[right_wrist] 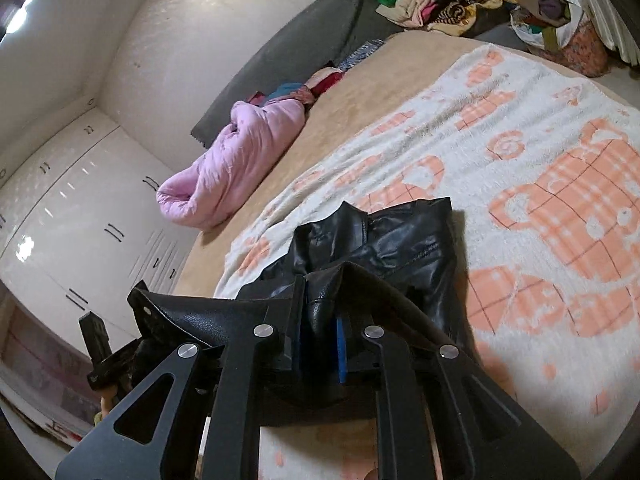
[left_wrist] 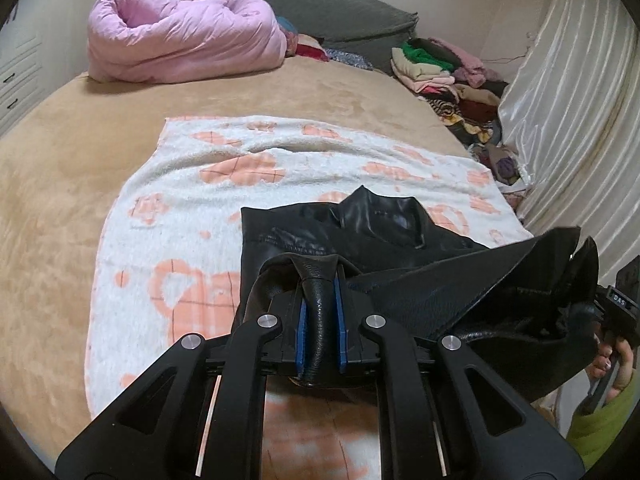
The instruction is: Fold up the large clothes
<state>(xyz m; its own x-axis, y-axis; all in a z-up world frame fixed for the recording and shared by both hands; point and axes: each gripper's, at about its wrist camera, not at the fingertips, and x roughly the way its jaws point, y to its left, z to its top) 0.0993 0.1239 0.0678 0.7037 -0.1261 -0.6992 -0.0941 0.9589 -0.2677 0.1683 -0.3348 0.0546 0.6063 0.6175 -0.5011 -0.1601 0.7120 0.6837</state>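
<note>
A black leather jacket (left_wrist: 360,232) lies partly on a white and orange blanket (left_wrist: 192,208) on the bed. My left gripper (left_wrist: 320,292) is shut on a fold of the jacket's near edge, held between its blue pads. My right gripper (right_wrist: 320,300) is shut on another fold of the same jacket (right_wrist: 392,236), lifted above the blanket (right_wrist: 540,208). The raised edge stretches between the two grippers. The right gripper shows at the right edge of the left wrist view (left_wrist: 616,304), and the left one at the lower left of the right wrist view (right_wrist: 100,348).
A rolled pink duvet (left_wrist: 180,36) and a grey headboard cushion (left_wrist: 304,4) lie at the far end of the tan bed (left_wrist: 52,184). A pile of mixed clothes (left_wrist: 452,84) sits at the far right by a white curtain (left_wrist: 580,120). White wardrobes (right_wrist: 80,208) stand at the left.
</note>
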